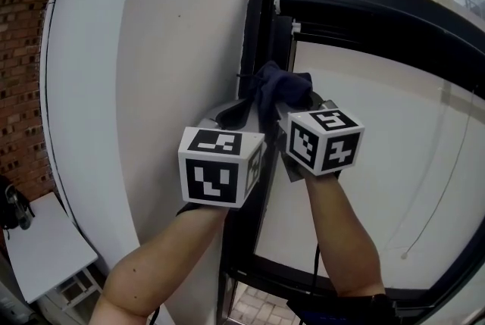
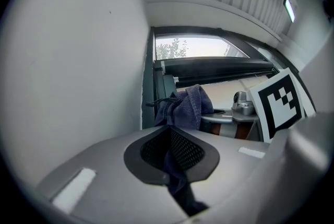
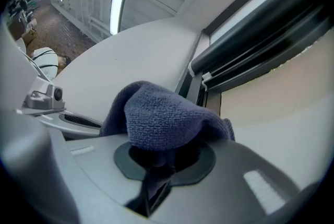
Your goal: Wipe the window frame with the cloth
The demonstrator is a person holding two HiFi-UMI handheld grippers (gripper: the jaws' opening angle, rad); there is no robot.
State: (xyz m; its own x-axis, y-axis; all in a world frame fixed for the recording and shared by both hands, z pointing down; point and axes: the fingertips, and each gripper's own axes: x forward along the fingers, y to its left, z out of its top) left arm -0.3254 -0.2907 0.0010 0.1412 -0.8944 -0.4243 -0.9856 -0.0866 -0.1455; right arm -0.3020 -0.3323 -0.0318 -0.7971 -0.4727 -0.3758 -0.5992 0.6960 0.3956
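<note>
Cloth bunched at the dark window frame, beside the white wall. Pinched by left gripper on a thin fold, by right gripper on the thick bundle.

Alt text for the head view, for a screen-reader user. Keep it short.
The left gripper and right gripper both clamp one dark blue cloth, held up at the black window frame. A white wall lies left of the frame, a pale blind right of it.
</note>
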